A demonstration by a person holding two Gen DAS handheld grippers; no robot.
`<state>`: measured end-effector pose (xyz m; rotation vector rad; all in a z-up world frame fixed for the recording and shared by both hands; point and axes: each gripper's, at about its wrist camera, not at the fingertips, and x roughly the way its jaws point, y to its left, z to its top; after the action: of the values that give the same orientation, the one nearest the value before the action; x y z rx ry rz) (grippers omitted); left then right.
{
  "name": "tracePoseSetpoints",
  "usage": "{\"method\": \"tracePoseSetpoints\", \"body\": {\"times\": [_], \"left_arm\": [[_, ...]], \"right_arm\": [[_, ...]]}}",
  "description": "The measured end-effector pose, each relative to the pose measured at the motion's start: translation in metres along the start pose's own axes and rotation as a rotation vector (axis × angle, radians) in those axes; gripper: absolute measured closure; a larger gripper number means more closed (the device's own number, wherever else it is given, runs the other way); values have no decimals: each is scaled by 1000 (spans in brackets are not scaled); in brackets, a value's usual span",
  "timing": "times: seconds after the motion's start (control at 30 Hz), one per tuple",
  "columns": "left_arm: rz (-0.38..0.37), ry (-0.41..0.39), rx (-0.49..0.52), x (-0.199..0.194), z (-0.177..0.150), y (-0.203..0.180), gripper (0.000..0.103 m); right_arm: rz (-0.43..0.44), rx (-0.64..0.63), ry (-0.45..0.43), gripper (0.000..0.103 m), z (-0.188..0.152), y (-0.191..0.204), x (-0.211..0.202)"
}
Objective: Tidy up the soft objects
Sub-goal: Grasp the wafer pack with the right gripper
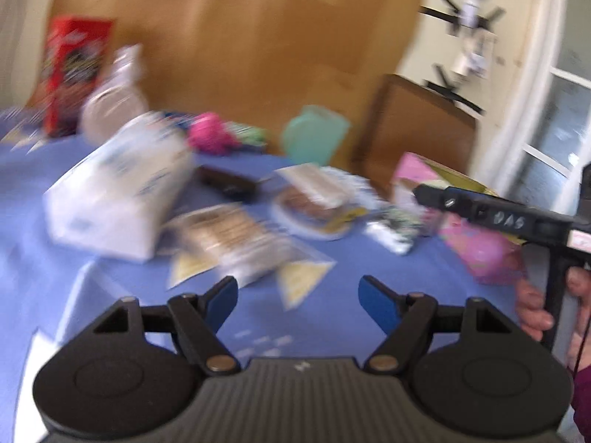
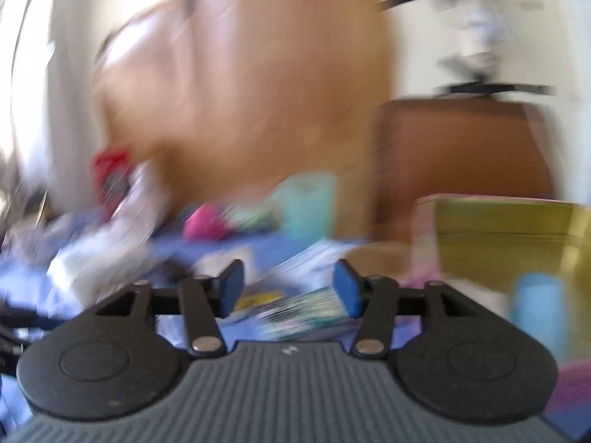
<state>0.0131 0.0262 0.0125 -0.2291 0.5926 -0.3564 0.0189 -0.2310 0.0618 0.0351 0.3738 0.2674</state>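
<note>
In the left wrist view, the left tool (image 1: 297, 301) hangs over the near part of the surface (image 1: 110, 277), which has a blue cloth on it, and its jaws stand apart with nothing between them. Just past them a flat clear packet (image 1: 236, 243) lies on the cloth, and a white bag (image 1: 118, 192) stands toward the left edge. Near the far edge there are a pink soft thing (image 1: 210, 131), a teal cup (image 1: 314, 134) and a red box (image 1: 72, 70). At the right edge a pink box (image 1: 476, 247) stands open, and in front of it the right tool (image 1: 428, 193) is held by a hand (image 1: 532, 302). In the right wrist view, much blurred, the right tool (image 2: 288, 288) also has its jaws apart and empty; under them lies a printed packet (image 2: 306, 313), which I cannot read. The pink box (image 2: 502, 243) is just to the right, with a blue thing (image 2: 539, 313) inside. I judge that both tools are between two picks. The next move calls for choosing one soft item, perhaps the pink one at the far edge, then coming down on it and closing gently, because such items bend and slip.
</note>
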Motion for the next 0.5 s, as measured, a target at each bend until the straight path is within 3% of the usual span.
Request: {"method": "tracePoseSetpoints", "body": {"times": [0.03, 0.1, 0.23, 0.27, 0.33, 0.43, 0.5], "left_arm": [[3, -3, -22, 0, -2, 7, 29], [-31, -14, -82, -2, -2, 20, 29], [-57, -52, -101, -7, -3, 24, 29], [-60, -59, -99, -9, -3, 24, 29], [-62, -67, -101, -11, -5, 21, 29], [-72, -70, -98, -13, -6, 19, 29], [-92, -61, -100, -16, -6, 15, 29]], "right_arm": [[13, -46, 31, 17, 0, 14, 17], [10, -129, 77, 7, 1, 36, 49], [-48, -276, 191, 7, 1, 71, 111], [-57, -274, 237, 8, 3, 72, 125], [-45, -231, 316, 23, 0, 61, 145], [-14, -152, 302, 38, 2, 53, 129], [11, -145, 287, 38, -3, 53, 102]]}}
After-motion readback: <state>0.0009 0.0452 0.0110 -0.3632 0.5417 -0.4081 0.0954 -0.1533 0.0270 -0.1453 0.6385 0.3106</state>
